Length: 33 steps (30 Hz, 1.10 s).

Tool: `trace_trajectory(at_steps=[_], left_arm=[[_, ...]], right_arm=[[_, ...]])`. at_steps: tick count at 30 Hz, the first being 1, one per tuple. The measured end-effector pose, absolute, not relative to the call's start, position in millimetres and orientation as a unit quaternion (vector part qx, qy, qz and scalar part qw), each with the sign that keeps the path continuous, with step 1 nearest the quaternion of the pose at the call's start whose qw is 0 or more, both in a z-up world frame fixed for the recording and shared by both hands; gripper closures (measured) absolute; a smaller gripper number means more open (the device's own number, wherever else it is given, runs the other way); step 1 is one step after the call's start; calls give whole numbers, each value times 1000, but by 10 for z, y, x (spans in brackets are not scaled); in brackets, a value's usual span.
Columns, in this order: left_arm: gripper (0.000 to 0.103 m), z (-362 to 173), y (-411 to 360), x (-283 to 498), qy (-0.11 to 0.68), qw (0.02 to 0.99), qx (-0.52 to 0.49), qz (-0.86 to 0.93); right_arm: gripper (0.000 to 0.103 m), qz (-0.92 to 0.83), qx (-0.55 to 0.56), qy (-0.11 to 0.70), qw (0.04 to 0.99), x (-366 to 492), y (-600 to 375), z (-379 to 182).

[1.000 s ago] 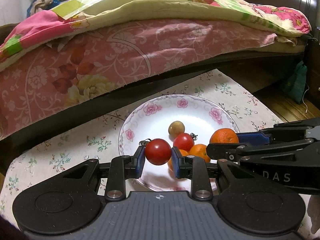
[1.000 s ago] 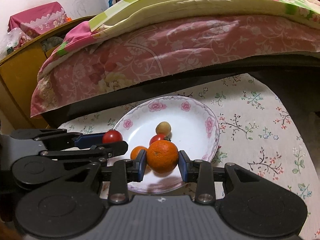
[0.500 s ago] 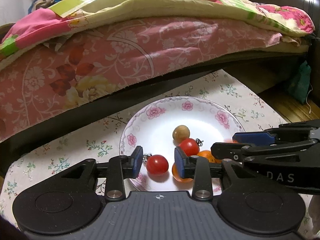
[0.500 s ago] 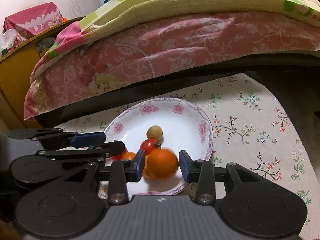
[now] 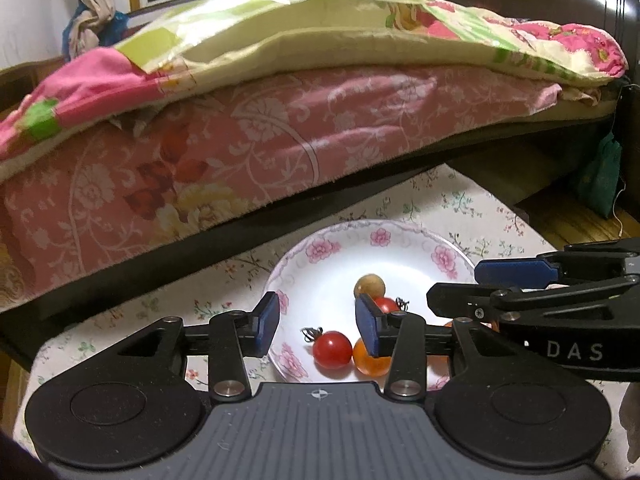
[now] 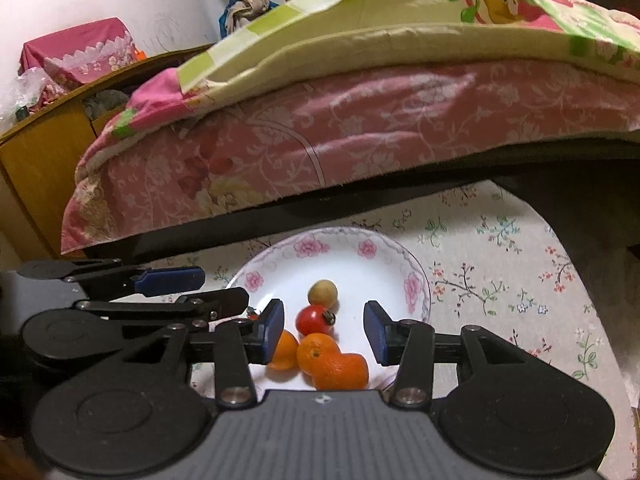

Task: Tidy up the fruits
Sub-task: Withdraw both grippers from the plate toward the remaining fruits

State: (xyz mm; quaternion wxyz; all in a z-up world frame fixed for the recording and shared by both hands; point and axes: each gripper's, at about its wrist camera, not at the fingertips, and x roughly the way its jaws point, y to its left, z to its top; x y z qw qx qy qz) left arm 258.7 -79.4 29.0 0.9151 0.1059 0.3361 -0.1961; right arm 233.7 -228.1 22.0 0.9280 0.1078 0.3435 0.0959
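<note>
White floral plate (image 6: 416, 276) holds fruit; left gripper (image 5: 318, 322) and right gripper (image 6: 324, 330) hover, jaws opening, empty, hiding its near rim.

In the left wrist view, the right tongs (image 5: 472, 287) cover the right rim of the plate (image 5: 344, 229) and nearly all of one orange, so only a small sliver shows. The near plate rim is behind the left tongs (image 5: 316, 324). In the right wrist view, the orange fruits (image 6: 332, 364) look smeared and merge together
</note>
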Motion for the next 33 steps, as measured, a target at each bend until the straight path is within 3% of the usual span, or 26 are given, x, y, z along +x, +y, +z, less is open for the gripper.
trace_trajectory(at_steps=[16,33], left_arm=[[48,500,-518,2125,339,913,100,-203],[47,113,-38,1628,413,887,98,-181]], right_arm=[[62,117,98,350,924,1914,-2145,370],[61,130,73,432,890,1441,-1889,26]])
